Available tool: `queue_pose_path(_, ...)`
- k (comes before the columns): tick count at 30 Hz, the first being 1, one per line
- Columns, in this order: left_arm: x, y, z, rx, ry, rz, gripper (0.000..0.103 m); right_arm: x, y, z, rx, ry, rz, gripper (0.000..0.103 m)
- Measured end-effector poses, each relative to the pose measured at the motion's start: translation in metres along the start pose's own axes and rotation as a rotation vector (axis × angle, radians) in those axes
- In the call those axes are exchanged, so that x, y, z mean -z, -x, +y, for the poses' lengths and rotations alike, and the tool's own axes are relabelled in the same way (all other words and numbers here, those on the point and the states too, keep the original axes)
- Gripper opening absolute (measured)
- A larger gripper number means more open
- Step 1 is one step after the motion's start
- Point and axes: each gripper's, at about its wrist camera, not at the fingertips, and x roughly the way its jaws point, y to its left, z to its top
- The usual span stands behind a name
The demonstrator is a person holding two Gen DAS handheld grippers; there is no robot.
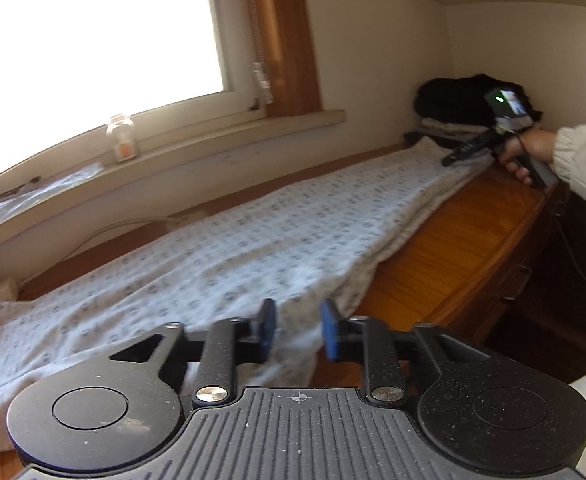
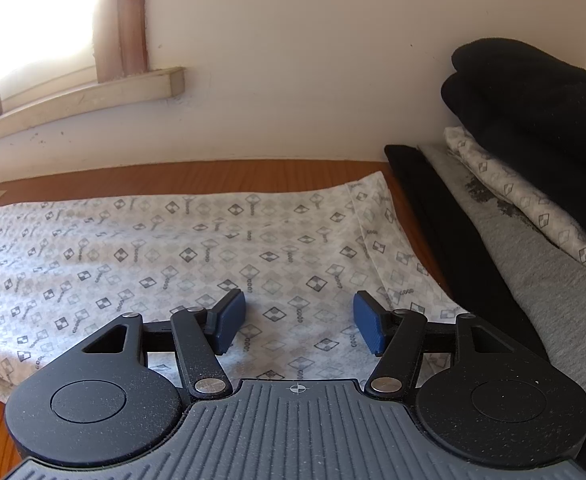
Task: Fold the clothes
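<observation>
A long patterned white garment (image 1: 221,248) lies stretched flat along the wooden tabletop (image 1: 465,240) under the windowsill (image 1: 213,148). The left gripper (image 1: 297,332) hovers over its near end, jaws partly apart, apparently holding nothing. The right gripper (image 2: 299,322) gapes wide over the far end, beside a stack of folded clothes (image 2: 533,184).

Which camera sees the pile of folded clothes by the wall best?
The right wrist view. There the pile of folded clothes is close and sharp: black fabric on top, a white patterned piece, then grey and black layers. In the left wrist view the same pile is small, far off, partly behind the right gripper.
</observation>
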Motion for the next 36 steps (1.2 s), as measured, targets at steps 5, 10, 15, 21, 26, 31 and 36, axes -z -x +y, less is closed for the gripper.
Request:
queue_pose_path(5,-0.001,-0.001,-0.001,0.012,0.002,-0.017,0.034,0.0,0.0,0.0,0.0,0.001,0.0,0.06)
queue_pose_path(10,-0.001,-0.001,0.0,0.022,0.012,-0.037,0.006,0.0,0.0,0.001,0.0,-0.001,0.0,0.06)
queue_pose_path(15,-0.002,0.0,0.001,0.033,0.022,-0.057,0.0,0.001,0.001,0.001,0.001,-0.002,0.0,0.06)
queue_pose_path(21,0.005,0.009,0.006,0.094,0.05,-0.04,0.0,0.001,0.0,0.001,0.001,-0.002,0.0,0.06)
queue_pose_path(26,0.01,0.01,0.005,0.142,0.065,-0.009,0.001,0.001,0.0,0.001,0.0,-0.001,0.001,0.061)
queue_pose_path(31,0.004,0.006,0.0,0.13,0.037,-0.017,0.022,0.001,0.0,0.001,0.0,0.001,0.001,0.061)
queue_pose_path(36,-0.003,-0.007,-0.011,0.13,-0.013,-0.018,0.028,0.0,-0.001,0.0,0.0,0.003,0.001,0.061)
